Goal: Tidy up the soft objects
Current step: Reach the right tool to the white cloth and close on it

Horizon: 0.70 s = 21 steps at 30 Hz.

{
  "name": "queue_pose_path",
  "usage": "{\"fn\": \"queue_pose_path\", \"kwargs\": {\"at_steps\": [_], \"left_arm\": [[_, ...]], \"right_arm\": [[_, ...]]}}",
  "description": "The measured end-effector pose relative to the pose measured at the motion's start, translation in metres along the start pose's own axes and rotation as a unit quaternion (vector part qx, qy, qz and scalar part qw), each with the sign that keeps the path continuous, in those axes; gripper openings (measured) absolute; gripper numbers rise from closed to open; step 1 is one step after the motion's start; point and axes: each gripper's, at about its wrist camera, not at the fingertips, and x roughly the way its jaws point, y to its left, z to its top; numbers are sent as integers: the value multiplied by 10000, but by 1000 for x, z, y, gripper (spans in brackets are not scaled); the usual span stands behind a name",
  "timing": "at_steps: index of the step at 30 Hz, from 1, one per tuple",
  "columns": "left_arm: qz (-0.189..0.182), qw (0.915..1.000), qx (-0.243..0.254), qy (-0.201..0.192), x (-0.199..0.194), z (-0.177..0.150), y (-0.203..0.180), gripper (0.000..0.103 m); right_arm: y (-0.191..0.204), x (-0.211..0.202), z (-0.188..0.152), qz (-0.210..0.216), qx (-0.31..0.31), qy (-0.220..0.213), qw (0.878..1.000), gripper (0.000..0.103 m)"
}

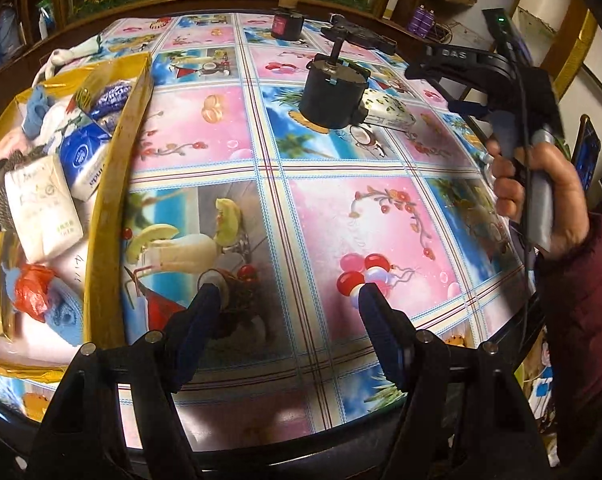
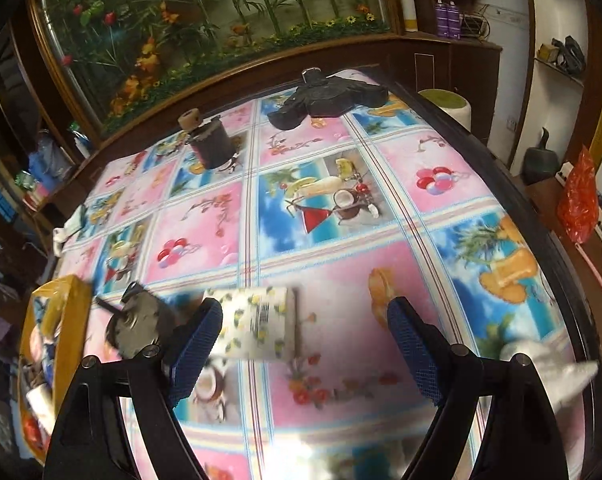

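Meanwhile, the lemon-print tissue pack lay on the tabletop just beside the black canister. Right gripper jaws gaped around it, untouching; left gripper jaws hung apart, empty, near the yellow box.

A tissue pack printed with lemons lies flat on the desk, low in the right wrist view. At the left of the left wrist view, a yellow box holds white and blue tissue packs, a red bag and a blue cloth.
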Motion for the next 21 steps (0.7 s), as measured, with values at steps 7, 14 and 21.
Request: {"fn": "queue_pose_path", "kwargs": {"at_steps": [7, 14, 21], "left_arm": [[-84, 9997, -161, -170, -11, 3, 9, 71], [-211, 9992, -278, -205, -11, 2, 14, 71], [-330, 9989, -294, -180, -11, -1, 14, 71]], "right_arm": [[4, 60, 21, 993, 706, 700, 9901, 69], [-3, 59, -7, 1744, 789, 1198, 9742, 70], [27, 22, -58, 2211, -130, 1666, 9608, 70]]}}
